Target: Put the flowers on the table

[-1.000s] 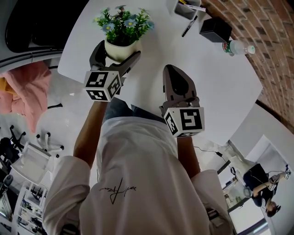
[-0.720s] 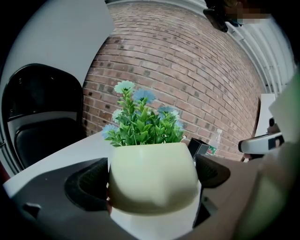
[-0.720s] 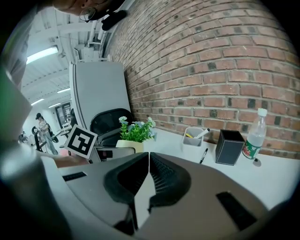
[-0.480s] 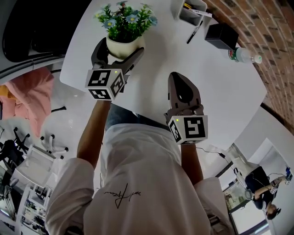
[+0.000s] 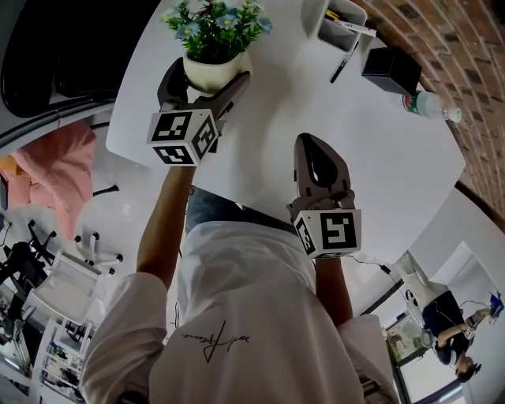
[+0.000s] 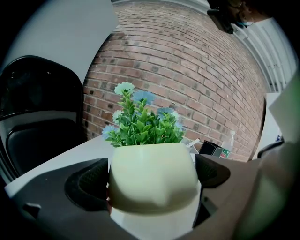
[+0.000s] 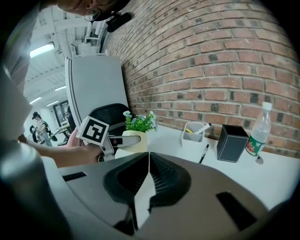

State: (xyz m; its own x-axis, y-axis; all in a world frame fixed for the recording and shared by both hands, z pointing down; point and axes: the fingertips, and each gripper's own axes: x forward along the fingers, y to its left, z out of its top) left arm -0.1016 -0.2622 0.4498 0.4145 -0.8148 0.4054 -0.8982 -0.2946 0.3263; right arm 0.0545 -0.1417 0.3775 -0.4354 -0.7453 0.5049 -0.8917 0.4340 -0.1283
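Head view: the left gripper is clamped on the pot of flowers, over the table near its edge. Whether the base touches is hard to tell.

Left gripper view: both jaws press the pot's smooth, rigid sides. It is probably light, top-heavy and slippery, so a low hold on the body suits.

Right gripper view: the right gripper has its jaws together, empty.
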